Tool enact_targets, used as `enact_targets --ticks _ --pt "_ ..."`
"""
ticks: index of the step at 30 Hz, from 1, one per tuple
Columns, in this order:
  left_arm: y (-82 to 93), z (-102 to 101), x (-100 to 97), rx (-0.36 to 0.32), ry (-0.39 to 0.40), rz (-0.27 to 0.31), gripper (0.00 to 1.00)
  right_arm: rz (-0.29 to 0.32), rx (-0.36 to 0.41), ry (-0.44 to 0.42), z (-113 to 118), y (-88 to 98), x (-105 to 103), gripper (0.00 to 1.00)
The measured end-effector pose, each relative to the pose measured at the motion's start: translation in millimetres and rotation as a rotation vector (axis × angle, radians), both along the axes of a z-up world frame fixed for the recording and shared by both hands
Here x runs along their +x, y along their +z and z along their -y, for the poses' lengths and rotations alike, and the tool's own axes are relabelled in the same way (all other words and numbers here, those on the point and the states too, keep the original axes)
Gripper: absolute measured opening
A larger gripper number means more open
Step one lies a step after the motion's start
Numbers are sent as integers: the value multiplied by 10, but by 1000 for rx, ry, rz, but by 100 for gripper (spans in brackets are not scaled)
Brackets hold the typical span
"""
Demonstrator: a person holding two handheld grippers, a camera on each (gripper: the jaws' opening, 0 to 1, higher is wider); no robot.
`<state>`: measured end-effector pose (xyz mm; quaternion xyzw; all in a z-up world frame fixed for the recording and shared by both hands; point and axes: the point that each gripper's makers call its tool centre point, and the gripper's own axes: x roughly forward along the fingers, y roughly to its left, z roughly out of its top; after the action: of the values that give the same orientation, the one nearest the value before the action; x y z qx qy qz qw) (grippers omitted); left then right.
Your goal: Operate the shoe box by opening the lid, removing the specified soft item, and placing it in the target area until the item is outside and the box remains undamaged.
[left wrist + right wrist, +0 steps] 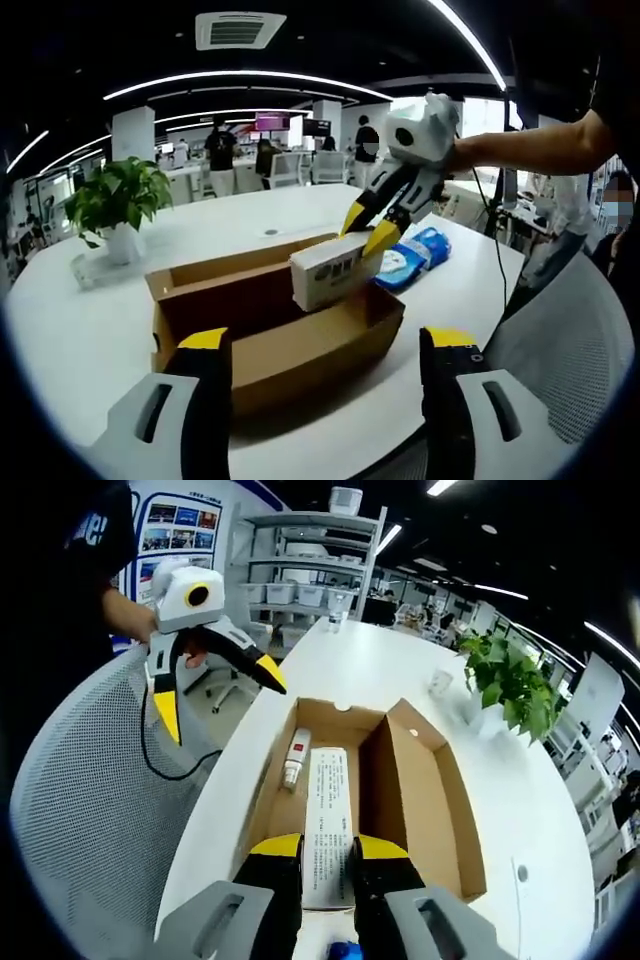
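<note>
Two grippers: right gripper clamps flat white printed pack above open cardboard box; left gripper spread apart.

Long curved ceiling lights are glowing over an open office where a white surface is carrying a potted plant, a grey mesh chair is standing beside it, metal shelving is holding boxes, and people are standing among distant desks.
</note>
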<state>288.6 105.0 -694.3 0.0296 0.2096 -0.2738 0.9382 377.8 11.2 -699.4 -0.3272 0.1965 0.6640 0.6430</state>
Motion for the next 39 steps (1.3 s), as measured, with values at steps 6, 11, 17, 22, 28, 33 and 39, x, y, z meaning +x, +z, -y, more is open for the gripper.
enact_targets --ticks 6,11,17,22,28,33,39 --pt "-1 4 -4 -4 -1 -3 79 11 -9 -13 166 63 73 14" --pt "-13 5 -3 1 -4 -6 79 24 -17 -32 339 116 158 14" --pt "-12 -8 1 -6 3 -7 79 38 -30 -65 560 172 257 14" --pt "-22 -6 -3 -2 1 -11 79 43 -34 -97 726 198 380 14" --pt "-28 -12 -3 0 3 -13 79 46 -54 -113 869 171 439 14" --pt "-36 -19 1 -3 8 -18 79 51 -74 -122 1002 160 511 14" --pt "-43 -29 11 -2 12 -21 78 57 -91 -148 1197 165 634 14"
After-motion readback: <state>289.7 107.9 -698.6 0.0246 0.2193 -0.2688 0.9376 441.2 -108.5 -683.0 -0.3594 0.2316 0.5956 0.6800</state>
